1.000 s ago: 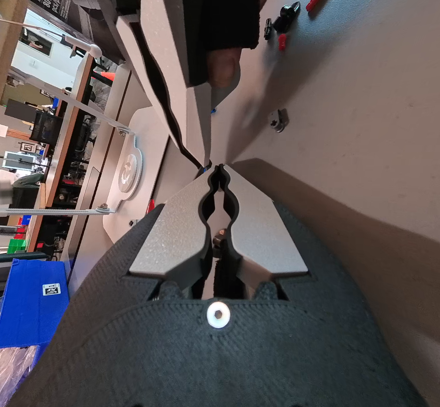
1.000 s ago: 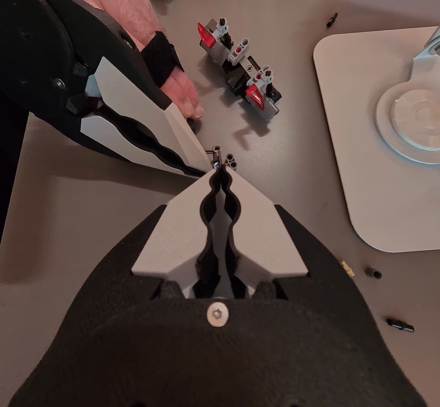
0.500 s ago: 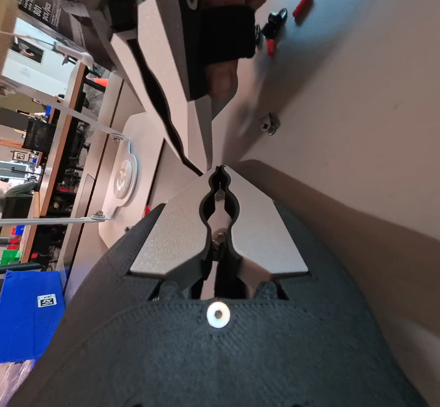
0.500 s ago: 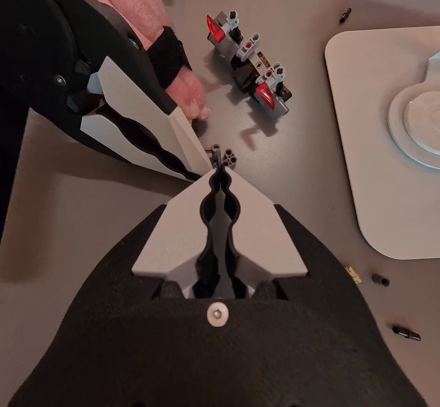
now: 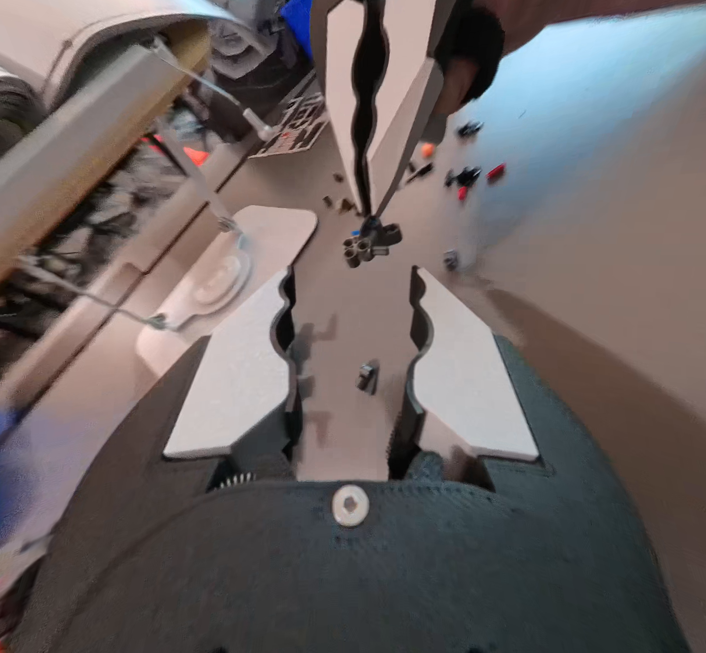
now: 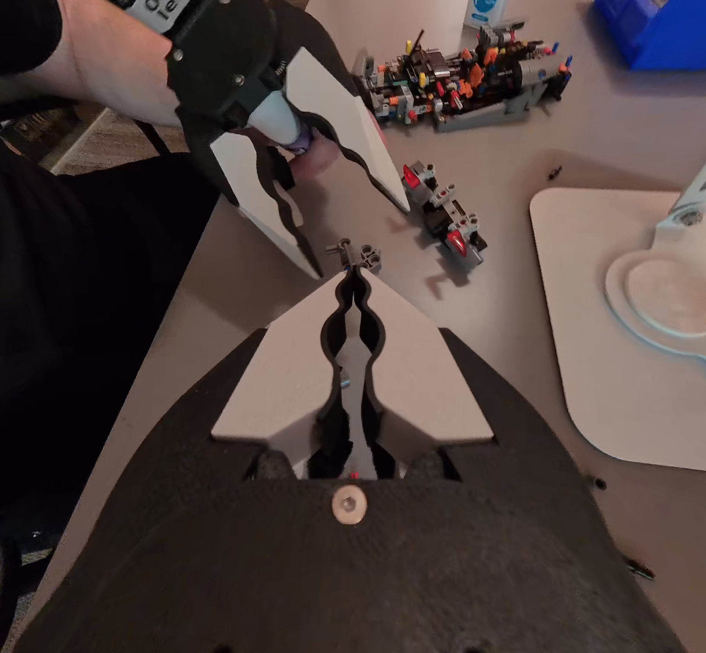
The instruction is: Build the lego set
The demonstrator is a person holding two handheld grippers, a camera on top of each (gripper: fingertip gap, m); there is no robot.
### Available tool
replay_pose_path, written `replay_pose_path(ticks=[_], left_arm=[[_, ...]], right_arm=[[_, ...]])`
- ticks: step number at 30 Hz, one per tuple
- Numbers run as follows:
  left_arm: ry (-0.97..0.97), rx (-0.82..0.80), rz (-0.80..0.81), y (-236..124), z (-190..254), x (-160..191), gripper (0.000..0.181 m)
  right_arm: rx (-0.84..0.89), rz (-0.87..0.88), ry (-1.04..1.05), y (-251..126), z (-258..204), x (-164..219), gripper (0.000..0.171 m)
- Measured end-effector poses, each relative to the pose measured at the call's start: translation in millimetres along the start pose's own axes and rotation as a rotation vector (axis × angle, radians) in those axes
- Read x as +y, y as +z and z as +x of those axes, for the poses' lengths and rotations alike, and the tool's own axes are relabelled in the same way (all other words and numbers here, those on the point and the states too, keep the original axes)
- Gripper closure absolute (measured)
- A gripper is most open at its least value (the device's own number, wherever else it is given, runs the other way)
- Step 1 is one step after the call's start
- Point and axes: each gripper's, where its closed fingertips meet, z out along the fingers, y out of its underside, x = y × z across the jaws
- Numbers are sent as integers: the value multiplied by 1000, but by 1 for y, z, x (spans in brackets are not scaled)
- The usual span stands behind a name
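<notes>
My right claw (image 6: pixel 354 271) is pressed together on a small dark grey connector cluster (image 6: pixel 359 254), pinching it by a thin black stem just above the grey table (image 6: pixel 496 161); in the left wrist view the same cluster (image 5: pixel 370 243) hangs from those fingertips with its round holes facing my other tool. My left claw (image 5: pixel 353 279) is spread wide and holds nothing, its fingers standing apart from the cluster, one just to its left and one near the small sub-assembly (image 6: pixel 445 214) with red translucent pieces that lies on the table. Beyond that sits the long, multicoloured main build (image 6: pixel 462 84), well apart from what I am holding. A small dark piece (image 5: pixel 367 377) lies on the table between my left fingers, though blur keeps me from saying what kind it is. I judge this to be a joining step: the cluster is held ready while the free claw goes for another part. Next I would need to close the left claw squarely on a loose pin or on the sub-assembly, keep the right grip firm, and line the holes up before pressing. Loose pins (image 6: pixel 598 483) lie by the white base plate (image 6: pixel 596 386).
</notes>
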Motion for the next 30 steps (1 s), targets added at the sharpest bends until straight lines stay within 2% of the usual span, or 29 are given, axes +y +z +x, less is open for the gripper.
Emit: replay_pose_path(ticks=[2,5,10,16,20,30], left_arm=[[-73,74,42,-5,6,-10,117],[-105,135,93,-10,13,-21,123],[-161,228,149,-14,27,-31,152],[-155,173,185,-20,20,-38,168],[-118,114,147,-17,17,-37,170],[-199,194,218,-18,20,-41,172]], right_arm=[[-16,13,-31,-2,-8,-8,171],[-75,43,-54,-2,-25,-17,171],[-109,76,-54,-6,-37,-27,171],[-37,72,4,-12,-30,-30,171],[33,78,52,-13,-24,-27,171],[88,111,-5,-17,-24,-31,168]])
